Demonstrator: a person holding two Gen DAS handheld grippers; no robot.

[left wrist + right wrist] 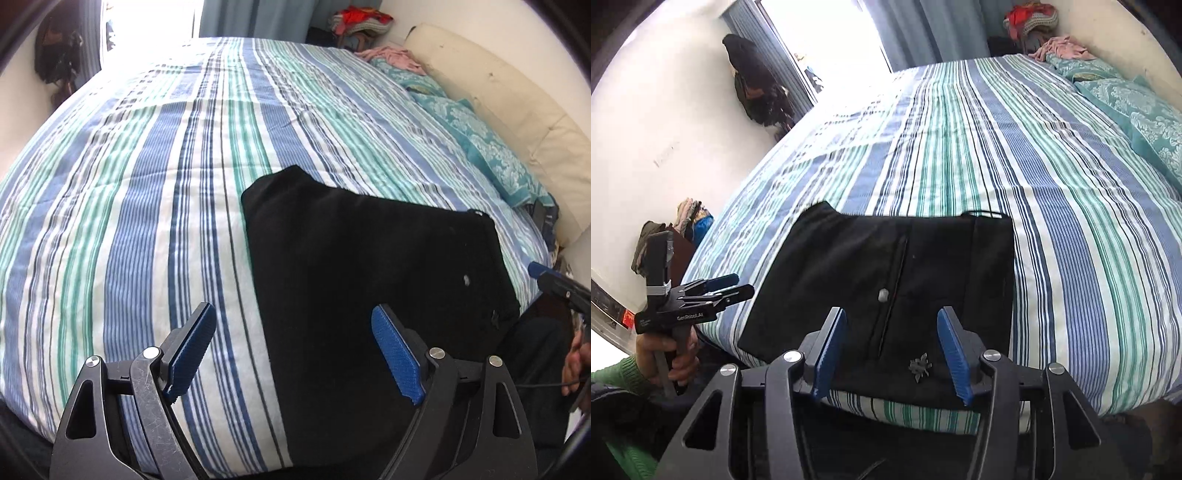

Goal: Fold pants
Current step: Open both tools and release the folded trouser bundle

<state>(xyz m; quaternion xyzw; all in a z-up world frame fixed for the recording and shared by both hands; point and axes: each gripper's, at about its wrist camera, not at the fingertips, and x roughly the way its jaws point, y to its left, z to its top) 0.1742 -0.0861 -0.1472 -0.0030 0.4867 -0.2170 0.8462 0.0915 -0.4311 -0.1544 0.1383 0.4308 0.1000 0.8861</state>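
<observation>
Right tool: my right tool (892,354) hung with its jaws apart, nothing between the blue pads, poised over the near edge of the pants.
Left tool: my left tool (293,350) stood wide and empty too, one pad over the bedspread, the other over black cloth; from the right wrist view it was off to the side, held in my hand (670,356) with a green sleeve behind it.
Pants: the black pants (882,291) lay on the bed's near edge, already doubled into a compact, roughly square packet, with a pale button and a small silvery ornament showing on top.
Bed: the striped blue, green and white bedspread (147,206) carried the pants; teal patterned pillows (491,155) lay well apart at the far side.
Step in hand: I judged the folding nearly done, both tools having let go after a fold.
Next move: it would call for either one last fold across the packet or simply smoothing it, with a pinch taken on a free edge only, not the layers beneath.
Writing: the left tool's body bore white lettering that looked like "GenRobot.AI"; nothing else was legible.
</observation>
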